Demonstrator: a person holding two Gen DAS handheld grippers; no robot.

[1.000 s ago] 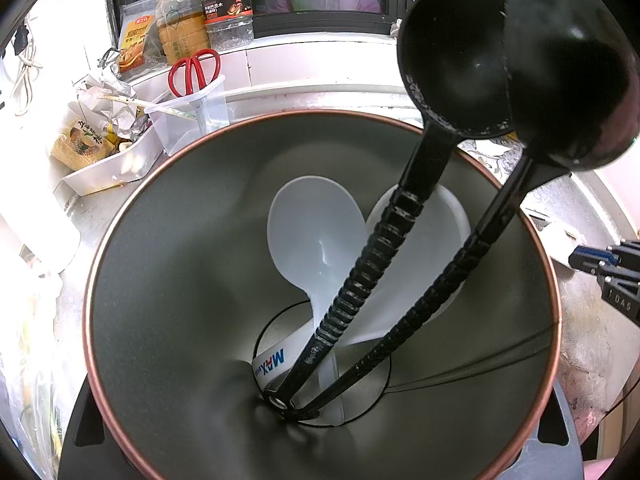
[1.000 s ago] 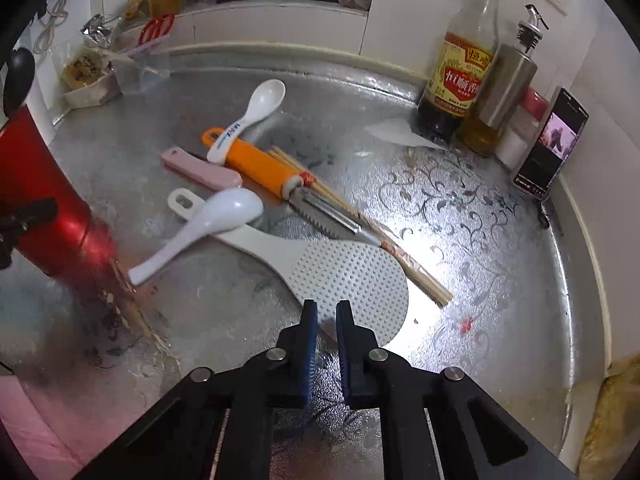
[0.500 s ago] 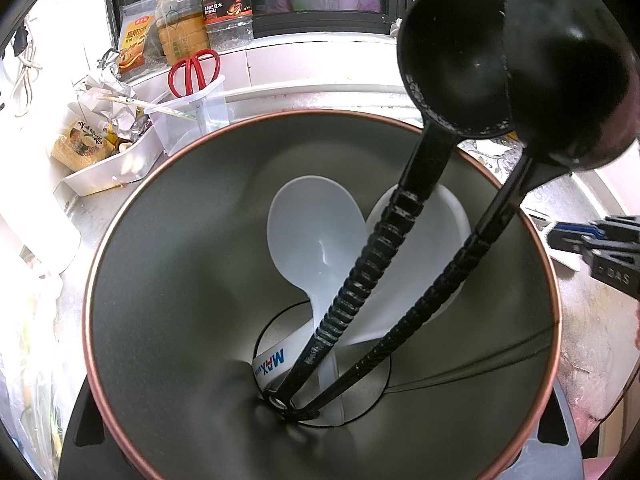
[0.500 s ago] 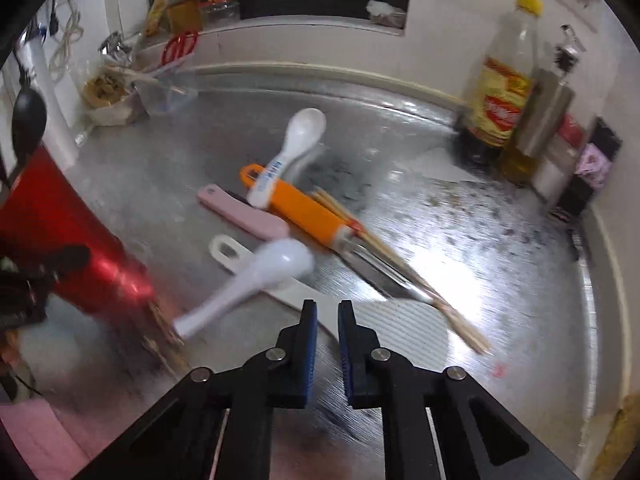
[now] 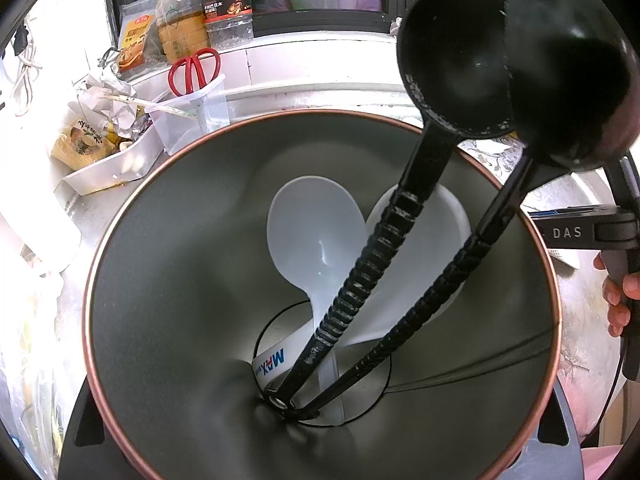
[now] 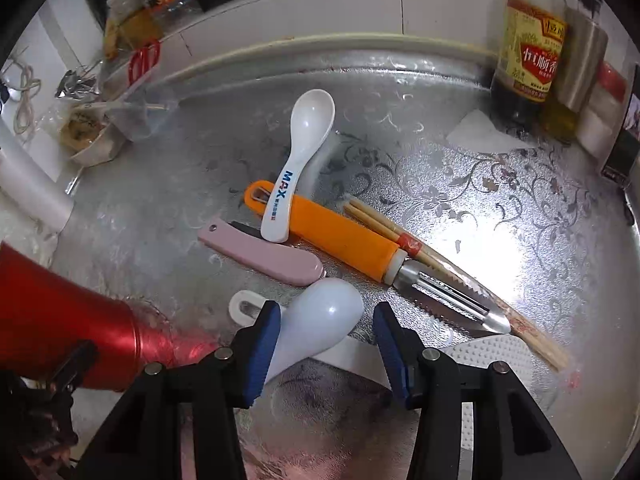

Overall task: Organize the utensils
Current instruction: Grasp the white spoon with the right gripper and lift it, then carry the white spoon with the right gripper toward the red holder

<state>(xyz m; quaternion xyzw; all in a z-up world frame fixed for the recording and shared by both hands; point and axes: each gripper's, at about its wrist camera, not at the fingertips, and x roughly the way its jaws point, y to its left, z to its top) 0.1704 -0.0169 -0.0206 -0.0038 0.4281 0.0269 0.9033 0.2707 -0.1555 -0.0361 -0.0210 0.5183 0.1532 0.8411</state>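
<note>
Right wrist view: white spoon (image 6: pixel 320 320) lies between right gripper's (image 6: pixel 324 344) opening jaws, ungripped.

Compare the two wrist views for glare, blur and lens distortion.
Right wrist: strong white glare on the foil-lined counter right of the peeler; edges curve, little blur. Left wrist: sharp inside the metal holder, its rim bowed; window side washed out.

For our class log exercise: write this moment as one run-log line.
left gripper: shut on red holder | right gripper: jaws opening around white spoon on counter | holder contents: two black ladles, two white spoons
</note>
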